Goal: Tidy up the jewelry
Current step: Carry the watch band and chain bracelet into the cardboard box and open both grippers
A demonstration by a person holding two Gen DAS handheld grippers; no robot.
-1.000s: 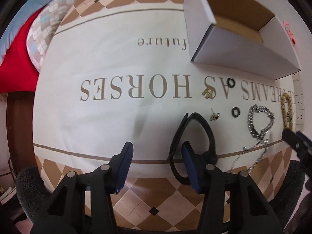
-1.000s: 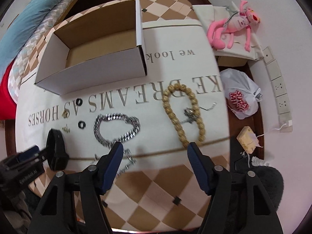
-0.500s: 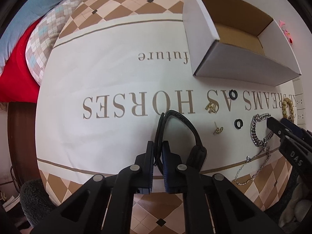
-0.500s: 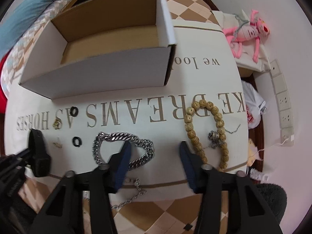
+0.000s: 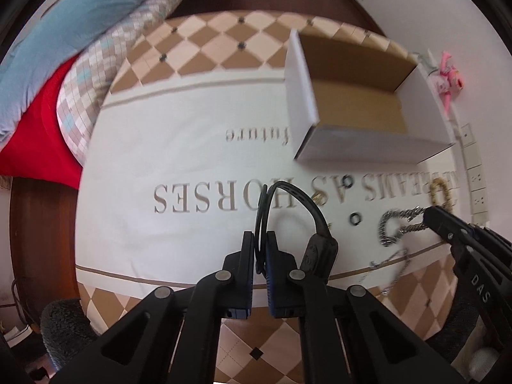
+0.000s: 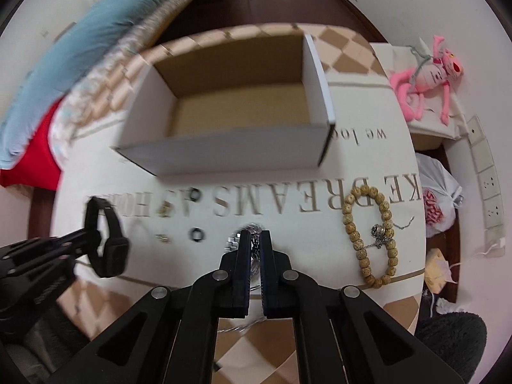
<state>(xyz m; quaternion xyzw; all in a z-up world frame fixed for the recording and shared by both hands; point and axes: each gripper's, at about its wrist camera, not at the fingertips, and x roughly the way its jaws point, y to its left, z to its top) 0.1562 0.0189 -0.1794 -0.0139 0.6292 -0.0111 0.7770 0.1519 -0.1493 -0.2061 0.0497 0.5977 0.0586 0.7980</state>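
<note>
Left hand-held gripper (image 5: 261,249) clamped on thin black wristband (image 5: 289,211), right hand-held gripper (image 6: 255,246) on silver curb-link chain (image 5: 395,224), both short of open white cardboard box (image 6: 224,150): could slip out, chain tail snagging.

Jewelry on a printed cloth before an open box.
Black watch (image 5: 316,224) hangs by its strap, raised off the cloth. Silver chain bracelet (image 5: 396,224) is pinched at one side, partly lifted. Wooden bead bracelet (image 6: 368,230) lies flat, a small silver ring (image 6: 379,231) on it. Two black rings (image 6: 197,234) and gold earrings (image 6: 163,211) lie before the empty white cardboard box (image 6: 224,150).
</note>
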